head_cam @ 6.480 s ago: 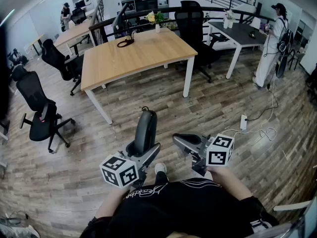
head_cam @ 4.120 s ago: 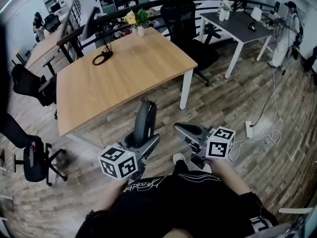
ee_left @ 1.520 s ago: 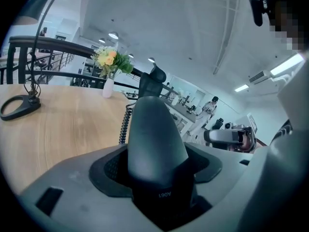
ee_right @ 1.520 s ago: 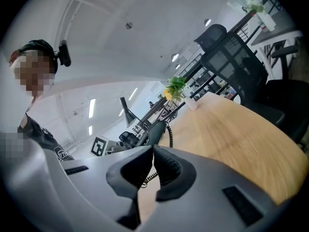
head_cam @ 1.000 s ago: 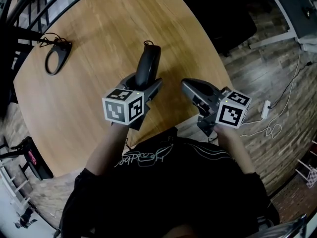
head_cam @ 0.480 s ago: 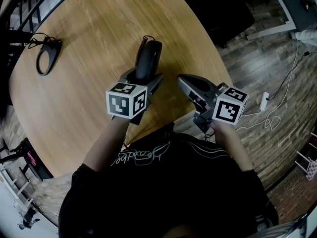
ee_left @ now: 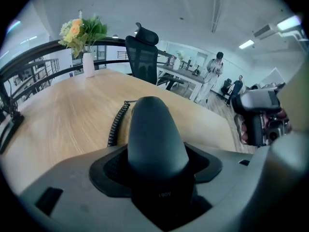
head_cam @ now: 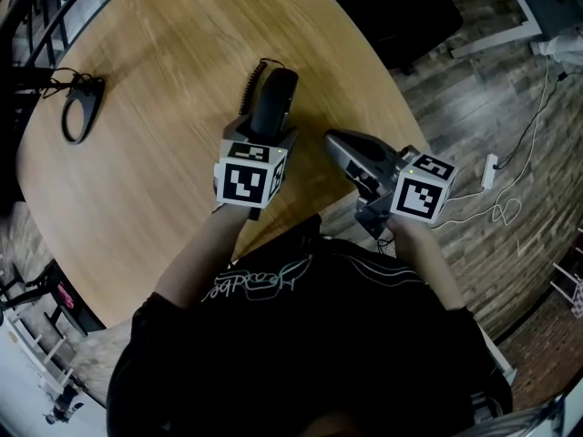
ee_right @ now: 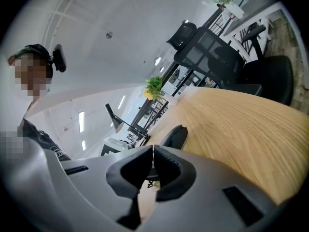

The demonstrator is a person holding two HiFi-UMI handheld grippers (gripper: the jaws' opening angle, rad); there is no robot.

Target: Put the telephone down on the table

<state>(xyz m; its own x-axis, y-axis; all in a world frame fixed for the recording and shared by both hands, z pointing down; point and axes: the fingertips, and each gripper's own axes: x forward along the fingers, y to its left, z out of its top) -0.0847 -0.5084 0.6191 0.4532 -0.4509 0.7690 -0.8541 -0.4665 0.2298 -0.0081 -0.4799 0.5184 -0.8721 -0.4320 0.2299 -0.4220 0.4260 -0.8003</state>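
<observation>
Snugly, left claw pinches smooth, rounded black telephone.

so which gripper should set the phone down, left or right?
Left. The left gripper holds the telephone over the table. The right gripper is shut and empty.

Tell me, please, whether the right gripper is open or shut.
Shut. In the right gripper view, the right gripper has its jaws pressed together, with nothing between them.
</observation>
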